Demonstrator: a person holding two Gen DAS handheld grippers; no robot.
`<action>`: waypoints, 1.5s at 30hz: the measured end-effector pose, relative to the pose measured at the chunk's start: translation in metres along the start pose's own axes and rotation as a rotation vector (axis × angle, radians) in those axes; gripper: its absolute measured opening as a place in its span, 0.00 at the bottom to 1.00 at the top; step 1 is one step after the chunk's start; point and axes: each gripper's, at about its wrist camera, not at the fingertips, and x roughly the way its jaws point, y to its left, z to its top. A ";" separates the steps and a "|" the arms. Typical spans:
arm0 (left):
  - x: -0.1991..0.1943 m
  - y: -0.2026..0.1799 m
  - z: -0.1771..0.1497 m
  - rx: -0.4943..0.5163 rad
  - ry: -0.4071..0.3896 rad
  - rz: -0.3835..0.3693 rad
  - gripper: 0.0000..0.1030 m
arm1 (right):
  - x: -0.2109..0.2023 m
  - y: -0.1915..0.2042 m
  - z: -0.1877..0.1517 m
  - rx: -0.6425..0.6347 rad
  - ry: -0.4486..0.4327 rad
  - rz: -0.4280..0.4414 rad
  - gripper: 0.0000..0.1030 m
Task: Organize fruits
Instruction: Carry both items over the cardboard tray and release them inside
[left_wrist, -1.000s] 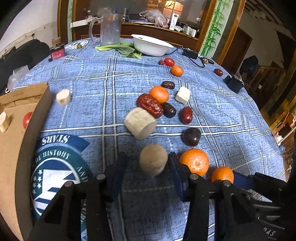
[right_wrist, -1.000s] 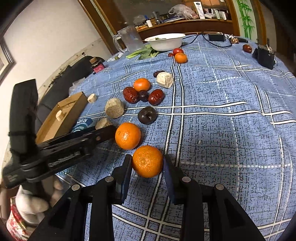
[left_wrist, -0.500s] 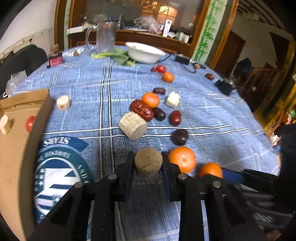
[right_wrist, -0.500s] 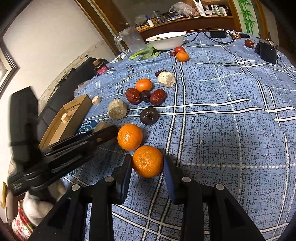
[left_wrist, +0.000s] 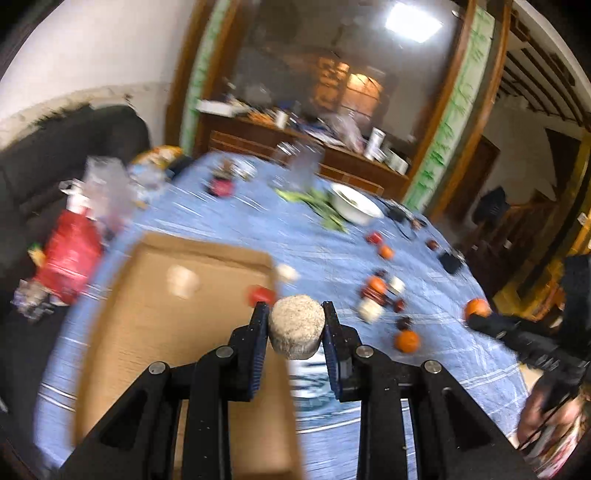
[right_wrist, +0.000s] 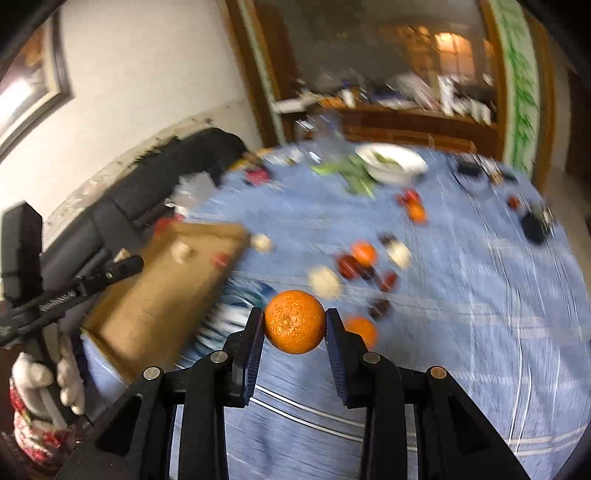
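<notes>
My left gripper (left_wrist: 294, 332) is shut on a round tan fruit (left_wrist: 295, 330) and holds it in the air over the right edge of an open cardboard box (left_wrist: 177, 317). Inside the box lie a pale chunk (left_wrist: 181, 281) and a small red fruit (left_wrist: 260, 294). My right gripper (right_wrist: 294, 328) is shut on an orange (right_wrist: 294, 321), lifted above the blue checked tablecloth (right_wrist: 461, 332). Another orange (right_wrist: 362, 330) rests on the cloth just behind it. Dates, a dark plum, pale chunks and a third orange (right_wrist: 364, 253) are scattered mid-table.
A white bowl (right_wrist: 391, 162) with greens beside it stands at the far edge of the table, and a black sofa (left_wrist: 55, 155) lies to the left. In the right wrist view the left gripper's body (right_wrist: 55, 291) and a gloved hand (right_wrist: 48, 384) fill the left side. Both views are motion-blurred.
The left gripper closed on the tan fruit, lifted it and swung left over the box. The right gripper rose from the cloth with the orange between its pads.
</notes>
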 end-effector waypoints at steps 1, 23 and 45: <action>-0.010 0.011 0.009 0.009 -0.013 0.025 0.26 | -0.001 0.011 0.010 -0.010 -0.009 0.018 0.35; 0.131 0.127 -0.003 -0.156 0.325 0.183 0.26 | 0.226 0.118 0.017 -0.057 0.271 0.083 0.35; 0.063 0.109 0.009 -0.229 0.154 0.158 0.55 | 0.187 0.117 0.017 -0.105 0.156 0.041 0.53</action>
